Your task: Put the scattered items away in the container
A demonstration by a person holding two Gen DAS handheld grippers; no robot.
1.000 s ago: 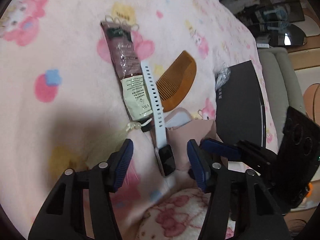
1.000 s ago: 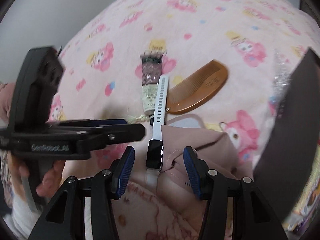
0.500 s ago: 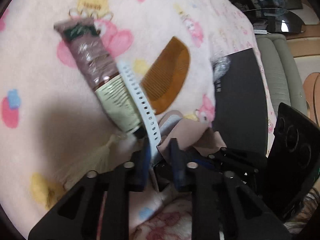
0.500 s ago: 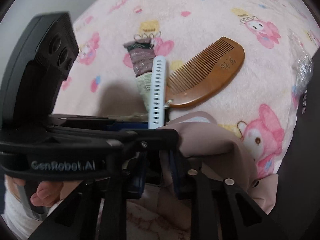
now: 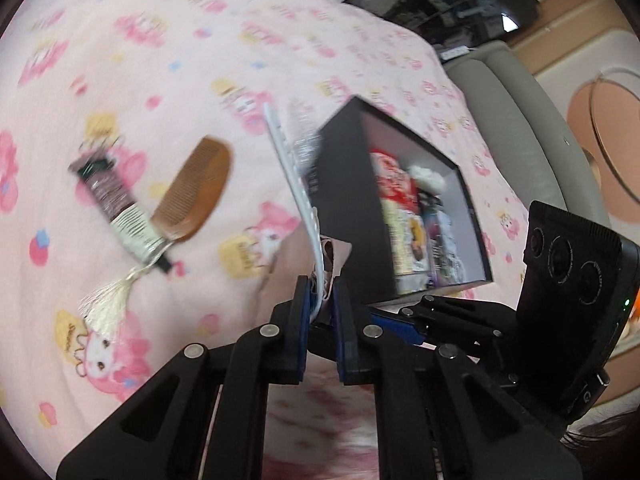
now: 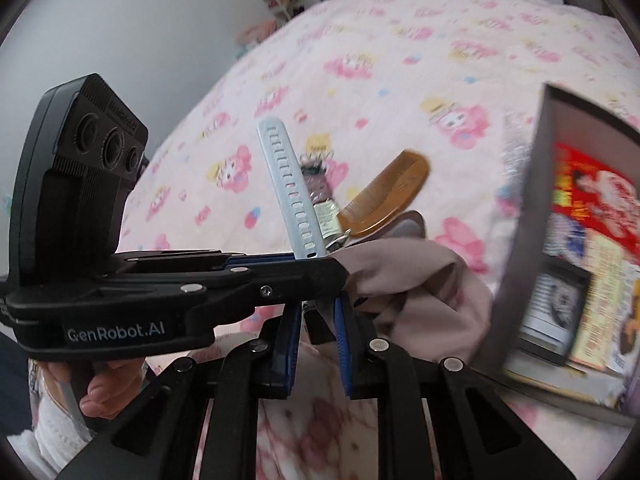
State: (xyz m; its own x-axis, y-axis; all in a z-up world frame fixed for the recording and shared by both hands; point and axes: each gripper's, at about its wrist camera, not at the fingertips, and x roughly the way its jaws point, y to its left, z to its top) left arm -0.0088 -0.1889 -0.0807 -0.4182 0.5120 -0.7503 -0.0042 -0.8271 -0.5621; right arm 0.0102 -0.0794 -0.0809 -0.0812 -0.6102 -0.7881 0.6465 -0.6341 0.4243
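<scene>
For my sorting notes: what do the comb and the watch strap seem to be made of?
Comb: probably wood, by its warm brown, slightly glossy look, though plastic is possible. Strap: likely matte silicone or rubber; pale, punched with holes, curving.

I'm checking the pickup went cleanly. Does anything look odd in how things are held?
Yes. The left gripper pinches the watch together with a fold of the pink cloth, and the right gripper grips the same bundle, so the strap sticks up askew.

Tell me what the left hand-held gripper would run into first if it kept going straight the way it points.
Probably the near dark wall of the open black box. The left hand-held gripper, shut on the white watch strap, points at it; depth is unclear.
</scene>
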